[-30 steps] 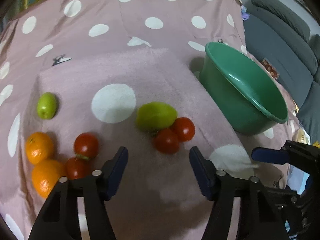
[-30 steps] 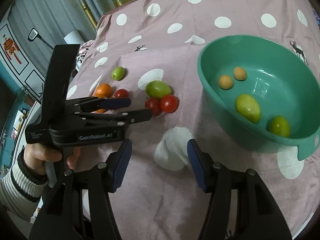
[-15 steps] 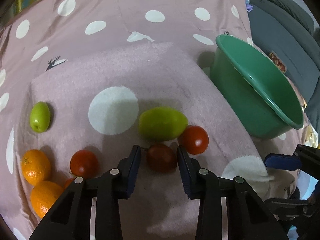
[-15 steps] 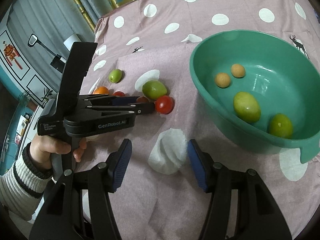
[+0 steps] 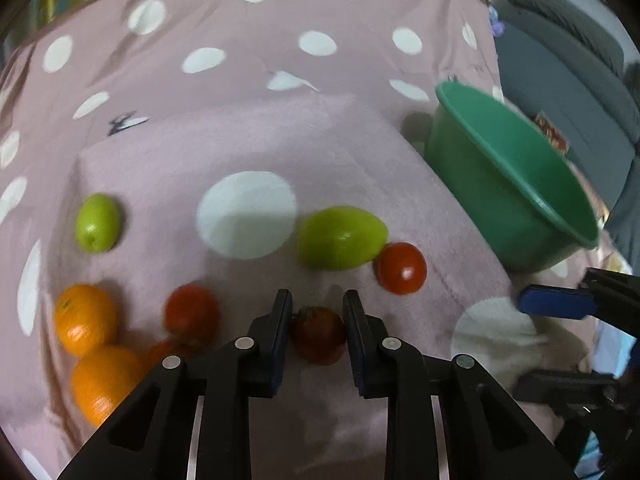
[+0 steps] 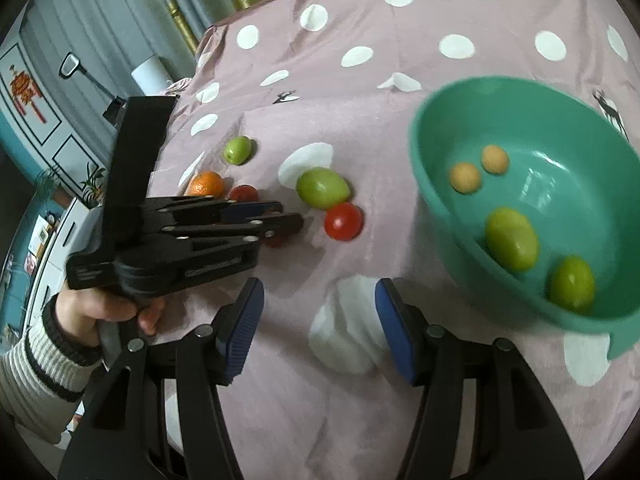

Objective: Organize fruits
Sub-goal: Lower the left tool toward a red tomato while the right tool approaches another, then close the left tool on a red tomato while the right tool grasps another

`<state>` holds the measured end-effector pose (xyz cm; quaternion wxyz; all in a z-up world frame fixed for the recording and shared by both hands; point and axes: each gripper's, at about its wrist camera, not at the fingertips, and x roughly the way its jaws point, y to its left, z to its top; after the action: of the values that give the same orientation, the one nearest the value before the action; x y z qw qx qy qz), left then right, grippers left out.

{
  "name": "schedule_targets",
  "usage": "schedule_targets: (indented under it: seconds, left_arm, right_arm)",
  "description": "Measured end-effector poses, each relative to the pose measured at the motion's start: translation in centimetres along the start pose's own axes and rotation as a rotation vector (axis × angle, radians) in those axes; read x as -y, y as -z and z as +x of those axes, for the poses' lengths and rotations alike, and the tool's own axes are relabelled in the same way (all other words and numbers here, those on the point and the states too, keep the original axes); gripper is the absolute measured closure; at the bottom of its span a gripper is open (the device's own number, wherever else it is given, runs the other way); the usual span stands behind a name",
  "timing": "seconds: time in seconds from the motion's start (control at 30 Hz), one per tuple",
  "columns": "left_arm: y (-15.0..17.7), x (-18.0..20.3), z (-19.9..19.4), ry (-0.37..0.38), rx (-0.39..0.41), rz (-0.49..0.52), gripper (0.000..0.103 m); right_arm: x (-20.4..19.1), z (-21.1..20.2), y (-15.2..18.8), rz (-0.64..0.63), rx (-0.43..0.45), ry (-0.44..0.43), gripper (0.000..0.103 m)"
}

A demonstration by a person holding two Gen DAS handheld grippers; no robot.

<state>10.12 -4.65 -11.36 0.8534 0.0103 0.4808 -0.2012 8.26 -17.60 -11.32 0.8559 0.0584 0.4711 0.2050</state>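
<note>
Left gripper (image 5: 317, 312) clamped on dark tomato (image 5: 319, 335), jaws just closed onto it; second tomato (image 5: 400, 268) at 1 o'clock, touching green fruit (image 5: 341, 237); oranges (image 5: 85, 319) at 9 o'clock. Right gripper (image 6: 318, 308) apart, nothing between jaws; bowl (image 6: 432, 200) at 2 o'clock holds four fruits on spotted cloth (image 6: 360, 112).

A left gripper (image 5: 316, 312) has just closed its two black jaws on a small red tomato (image 5: 319, 335) resting on a pink polka-dot cloth (image 5: 240, 120). Just beyond lie a green mango (image 5: 342, 238) and another tomato (image 5: 401, 268). A green bowl (image 5: 508, 184) stands at right.
</note>
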Motion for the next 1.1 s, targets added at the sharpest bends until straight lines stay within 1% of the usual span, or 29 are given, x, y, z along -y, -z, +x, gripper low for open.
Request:
schedule_targets:
  seconds: [0.17,0.23,0.33,0.4,0.47,0.53,0.57,0.63,0.77,0.8,0.83,0.87,0.93,1.0,1.03,1.1]
  left_arm:
    - [0.6,-2.7,-3.2,0.019,0.068,-0.092,0.077]
    - [0.8,-3.6,-4.2,0.02,0.088,-0.112,0.077]
    - [0.9,-4.4,-5.0,0.021,0.109,-0.125,0.077]
    - [0.9,-4.6,-5.3,0.025,0.12,-0.124,0.077]
    - [1.0,-4.6,-5.4,0.032,0.125,-0.121,0.077]
    - [1.1,-4.9,-5.4,0.045,0.123,-0.125,0.077]
    - [1.2,-5.0,-5.5,0.053,0.118,-0.125,0.077]
    - [1.6,-4.9,-5.6,0.073,0.108,-0.117,0.077]
    - [2.1,-4.5,-5.4,0.083,0.084,-0.098,0.077]
    - [2.2,-4.4,-5.2,0.086,0.078,-0.095,0.077]
    - [2.4,-4.2,-5.1,0.09,0.072,-0.091,0.077]
    - [2.5,-4.1,-5.0,0.087,0.067,-0.088,0.077]
    - [2.6,-3.8,-4.5,0.083,0.05,-0.08,0.077]
    - [2.8,-3.6,-4.4,0.075,0.044,-0.073,0.077]
    - [2.9,-3.5,-4.3,0.072,0.04,-0.068,0.077]
    - [3.0,-3.4,-4.1,0.062,0.03,-0.061,0.077]
  right_arm:
    - [-1.1,2.1,-1.7,-0.055,-0.013,0.002,0.046]
    - [-1.4,2.9,-2.3,-0.07,-0.019,0.015,0.051]
    - [-1.6,4.2,-3.4,-0.102,-0.026,0.076,0.054]
    - [-1.7,5.1,-3.9,-0.119,-0.042,0.103,0.06]
    - [-1.9,6.1,-4.2,-0.155,-0.055,0.152,0.06]
    - [-2.1,7.1,-4.4,-0.195,-0.084,0.198,0.063]
    - [-2.0,7.5,-4.4,-0.197,-0.1,0.203,0.063]
    - [-1.6,8.2,-4.5,-0.194,-0.126,0.206,0.065]
    - [-1.4,8.7,-4.8,-0.204,-0.125,0.188,0.065]
    - [-1.4,8.9,-5.0,-0.196,-0.127,0.176,0.063]
    - [-1.4,9.0,-5.3,-0.185,-0.127,0.158,0.062]
    - [-1.4,9.1,-5.4,-0.182,-0.128,0.15,0.063]
    - [-1.4,9.3,-5.4,-0.192,-0.123,0.162,0.065]
    - [-1.8,9.3,-5.2,-0.212,-0.119,0.18,0.072]
    - [-1.7,9.2,-5.1,-0.217,-0.116,0.179,0.072]
    - [-1.6,8.8,-4.9,-0.201,-0.114,0.148,0.073]
